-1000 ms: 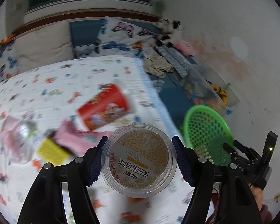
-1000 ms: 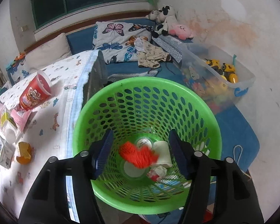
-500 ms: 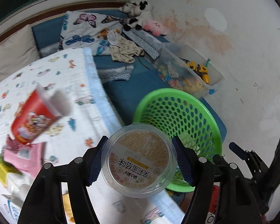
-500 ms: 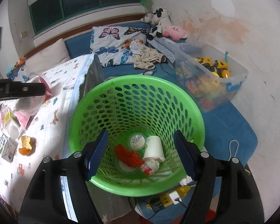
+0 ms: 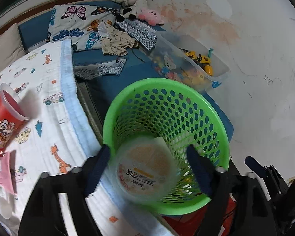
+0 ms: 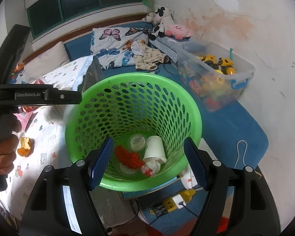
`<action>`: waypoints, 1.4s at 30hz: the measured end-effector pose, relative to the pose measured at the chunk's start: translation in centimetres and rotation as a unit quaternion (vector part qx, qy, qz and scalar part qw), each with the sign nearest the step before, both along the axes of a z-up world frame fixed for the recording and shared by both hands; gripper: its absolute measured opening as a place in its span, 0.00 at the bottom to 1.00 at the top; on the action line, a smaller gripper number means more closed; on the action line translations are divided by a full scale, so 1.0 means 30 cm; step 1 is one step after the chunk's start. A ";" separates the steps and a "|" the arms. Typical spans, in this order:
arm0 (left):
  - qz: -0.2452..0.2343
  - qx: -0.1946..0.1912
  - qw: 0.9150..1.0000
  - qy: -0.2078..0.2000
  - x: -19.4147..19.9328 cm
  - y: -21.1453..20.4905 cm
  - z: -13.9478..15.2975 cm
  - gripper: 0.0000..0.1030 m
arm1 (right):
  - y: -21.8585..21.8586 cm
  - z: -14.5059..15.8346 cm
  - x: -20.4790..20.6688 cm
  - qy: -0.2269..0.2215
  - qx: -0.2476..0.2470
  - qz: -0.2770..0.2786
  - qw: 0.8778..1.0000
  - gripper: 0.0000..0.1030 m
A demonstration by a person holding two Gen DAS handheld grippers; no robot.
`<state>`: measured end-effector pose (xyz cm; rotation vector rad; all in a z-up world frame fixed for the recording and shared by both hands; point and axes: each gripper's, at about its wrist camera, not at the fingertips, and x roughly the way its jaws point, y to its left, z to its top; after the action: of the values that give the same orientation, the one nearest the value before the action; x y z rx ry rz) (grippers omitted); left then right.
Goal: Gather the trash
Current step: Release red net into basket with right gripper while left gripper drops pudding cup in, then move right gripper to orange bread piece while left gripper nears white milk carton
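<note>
A green mesh basket (image 5: 186, 106) stands beside the bed. My left gripper (image 5: 147, 167) hangs over its near rim with the jaws opening. A clear round tub with a yellow label (image 5: 145, 169) shows blurred between the pads, loose with a gap on its right side. My right gripper (image 6: 147, 161) is above the same basket (image 6: 133, 82), its jaws opening with nothing between them. The basket holds an orange-red mesh scrap (image 6: 127, 155), a white paper cup (image 6: 155, 149), a small lidded cup (image 6: 137, 141) and a crumpled wrapper (image 6: 150, 167). A red cup (image 5: 4, 122) and a pink packet (image 5: 4, 171) lie on the bed.
A clear bin of toys (image 6: 216, 74) sits against the wall to the right of the basket. A power strip (image 6: 177, 200) lies on the floor below it. A hand (image 6: 4, 151) holds the left gripper's body (image 6: 35, 96) over the printed bedcover (image 5: 49, 118), near an orange scrap (image 6: 25, 145).
My left gripper swung from over the bed to over the basket, and its jaws spread off the tub, which now blurs. The right gripper's jaws widened and it drew back a little.
</note>
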<state>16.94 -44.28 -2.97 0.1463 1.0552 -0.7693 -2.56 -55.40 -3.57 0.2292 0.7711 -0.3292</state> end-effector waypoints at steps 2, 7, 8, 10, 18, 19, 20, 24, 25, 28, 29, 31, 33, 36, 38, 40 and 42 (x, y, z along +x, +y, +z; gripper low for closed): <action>-0.005 0.000 1.000 0.001 -0.006 -0.004 -0.006 0.80 | 0.000 -0.005 -0.006 0.001 0.001 -0.001 1.000 0.73; -0.002 -0.005 1.000 -0.005 -0.019 0.049 0.019 0.80 | 0.030 -0.003 -0.004 0.003 0.000 0.009 1.000 0.73; 0.001 -0.005 1.000 -0.008 -0.022 0.061 0.027 0.80 | 0.041 0.001 -0.003 0.001 0.000 0.013 1.000 0.73; 0.010 -0.003 1.000 -0.022 -0.029 0.111 0.056 0.80 | 0.061 0.008 -0.002 -0.003 0.000 0.021 1.000 0.73; 0.076 0.011 0.995 -0.062 -0.041 0.362 0.137 0.80 | 0.176 0.037 0.029 -0.016 0.000 0.058 0.998 0.75; 0.086 0.014 0.994 -0.064 -0.039 0.392 0.141 0.80 | 0.198 0.041 0.036 -0.018 0.002 0.066 0.998 0.75; 0.095 0.016 0.993 -0.067 -0.038 0.427 0.145 0.80 | 0.212 0.044 0.039 -0.019 0.004 0.071 0.997 0.75; 0.140 0.033 0.986 -0.081 -0.040 0.574 0.151 0.80 | 0.289 0.053 0.068 -0.022 0.005 0.100 0.995 0.75; 0.150 0.037 0.985 -0.082 -0.039 0.604 0.150 0.80 | 0.303 0.053 0.074 -0.021 0.005 0.106 0.994 0.75; 0.188 0.042 0.978 -0.080 -0.034 0.723 0.146 0.80 | 0.368 0.049 0.101 -0.018 0.005 0.128 0.992 0.75; 0.196 0.042 0.977 -0.080 -0.033 0.746 0.147 0.80 | 0.387 0.048 0.110 -0.017 0.006 0.135 0.991 0.75; 0.221 0.044 0.971 -0.081 -0.032 0.824 0.145 0.80 | 0.433 0.043 0.128 -0.014 0.010 0.153 0.988 0.75; 0.242 0.046 0.966 -0.079 -0.038 0.890 0.139 0.80 | 0.480 0.035 0.151 -0.010 0.009 0.171 0.985 0.75; 0.267 0.049 0.960 -0.073 -0.040 0.970 0.126 0.80 | 0.548 0.018 0.184 -0.005 0.012 0.195 0.981 0.75; 0.284 0.052 0.955 -0.069 -0.047 1.024 0.113 0.80 | 0.588 0.004 0.199 -0.002 0.017 0.207 0.978 0.75; 0.296 0.050 0.952 -0.062 -0.053 1.068 0.101 0.80 | 0.631 -0.006 0.223 0.000 0.021 0.222 0.975 0.75; 0.311 0.049 0.947 -0.056 -0.060 1.117 0.089 0.80 | 0.668 -0.016 0.244 0.004 0.023 0.234 0.972 0.75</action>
<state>15.14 -10.78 -0.30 -0.0616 0.9542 -0.1340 4.75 -35.37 -4.05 0.0831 0.8153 0.1342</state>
